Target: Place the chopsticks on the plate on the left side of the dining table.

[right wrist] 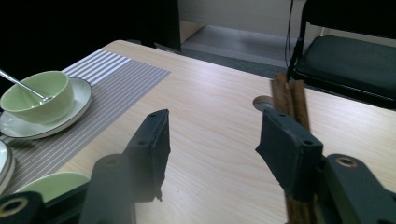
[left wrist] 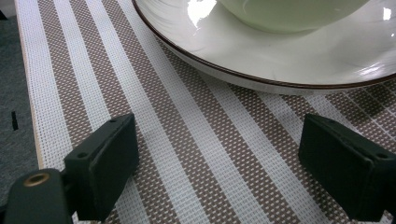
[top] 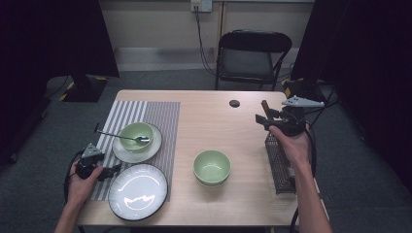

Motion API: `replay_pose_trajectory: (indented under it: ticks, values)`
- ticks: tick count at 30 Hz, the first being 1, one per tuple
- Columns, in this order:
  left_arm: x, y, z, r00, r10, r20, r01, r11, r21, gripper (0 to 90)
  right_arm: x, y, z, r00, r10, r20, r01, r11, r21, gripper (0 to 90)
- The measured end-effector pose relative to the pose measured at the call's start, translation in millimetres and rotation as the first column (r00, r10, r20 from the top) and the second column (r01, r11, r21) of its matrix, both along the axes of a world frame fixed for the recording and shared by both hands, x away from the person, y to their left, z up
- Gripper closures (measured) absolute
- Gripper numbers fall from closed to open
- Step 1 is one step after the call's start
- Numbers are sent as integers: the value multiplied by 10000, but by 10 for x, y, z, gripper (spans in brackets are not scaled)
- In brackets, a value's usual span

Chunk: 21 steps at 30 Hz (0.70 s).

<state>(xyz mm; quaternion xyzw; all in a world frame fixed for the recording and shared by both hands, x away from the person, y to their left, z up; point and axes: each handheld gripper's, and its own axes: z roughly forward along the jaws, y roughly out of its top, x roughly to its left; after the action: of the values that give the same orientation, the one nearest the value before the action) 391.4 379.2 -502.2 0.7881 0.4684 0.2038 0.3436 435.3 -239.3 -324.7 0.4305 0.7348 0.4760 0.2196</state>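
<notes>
Right gripper view: wooden chopsticks (right wrist: 288, 98) upright against outer side of one jaw of right gripper (right wrist: 215, 128); jaws apart, gap empty. Sticks light, stiff, thin, apt to roll; pinch both together mid-length. Left gripper (left wrist: 219, 137) open over placemat (left wrist: 70, 70).

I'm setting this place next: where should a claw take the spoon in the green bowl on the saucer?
Grip the spoon by its handle, where it sticks out past the bowl rim toward the table's left edge. Come from above and the left: the handle slants up clear of the placemat, while its head lies inside the bowl.
</notes>
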Motion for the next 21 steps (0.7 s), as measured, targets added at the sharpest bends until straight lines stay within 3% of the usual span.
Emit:
replay_pose_trajectory:
  ticks: [12,15,21]
  values:
    - [0,0,0,10000,-1,3,1,10000,-1,116,62,-138,-77,9993,-310,-217,313,9994,120,463]
    - [0,0,0,10000,5,13,-5,10000,11,116,74,-138,-114,9985,-366,-419,365,9993,-27,461]
    - [0,0,0,10000,-3,-1,3,10000,2,116,101,-111,-166,9979,-494,-412,482,9984,-299,496]
